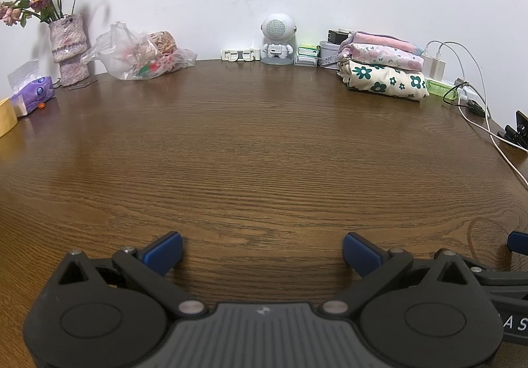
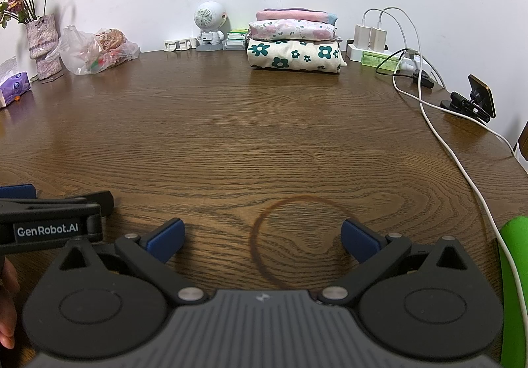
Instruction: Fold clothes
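A stack of three folded clothes (image 1: 382,73) sits at the back right of the brown wooden table (image 1: 250,150): a cream piece with green flowers below, a pink floral piece on it, a pink piece on top. The stack also shows in the right wrist view (image 2: 293,46). My left gripper (image 1: 262,254) is open and empty, low over the table's near part. My right gripper (image 2: 262,241) is open and empty over a dark ring stain (image 2: 297,242). The left gripper's side shows at the left of the right wrist view (image 2: 56,219).
Along the back wall stand a vase of dried flowers (image 1: 67,48), a plastic bag (image 1: 138,54), a white astronaut speaker (image 1: 278,38) and small boxes. Chargers and white cables (image 2: 429,104) lie at the right, with a phone holder (image 2: 475,101). A tissue pack (image 1: 31,92) is far left.
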